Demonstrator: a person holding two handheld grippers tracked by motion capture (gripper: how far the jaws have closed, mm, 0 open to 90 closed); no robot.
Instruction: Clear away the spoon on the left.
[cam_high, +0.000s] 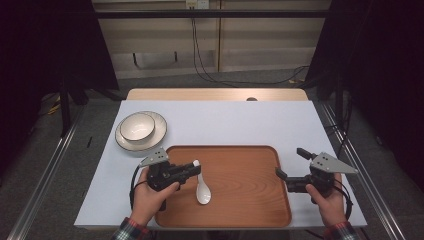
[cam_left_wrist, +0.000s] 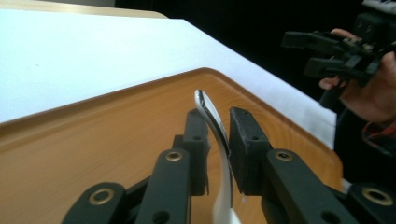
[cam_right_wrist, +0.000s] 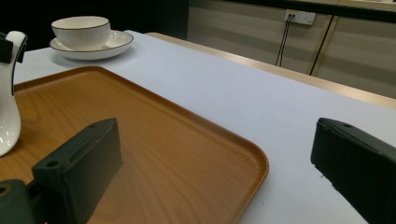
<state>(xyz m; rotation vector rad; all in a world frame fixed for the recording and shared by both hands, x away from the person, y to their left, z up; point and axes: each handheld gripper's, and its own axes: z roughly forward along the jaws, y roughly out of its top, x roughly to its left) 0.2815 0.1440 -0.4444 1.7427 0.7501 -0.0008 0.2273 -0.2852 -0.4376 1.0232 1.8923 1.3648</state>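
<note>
On tray (cam_high: 240, 200), worktop centre: spoon (cam_high: 202, 190), white ceramic, bowl end resting on the wood, handle raised between the left hand-held gripper (cam_high: 196, 169) jaws, a slight gap visible at one pad. Judged light, stiff, glazed-slippery, chippable; best held mid-handle. Right hand-held gripper (cam_high: 290, 164): jaws wide apart, empty, at tray's right edge.

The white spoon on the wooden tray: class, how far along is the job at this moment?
Done: the white spoon has its bowl resting on the wooden tray. In hand: the left hand-held gripper has the spoon's handle between its jaws, with a gap at one side. Left: the bowl sits on its plate off the tray; the right hand-held gripper is open, holding nothing.
</note>
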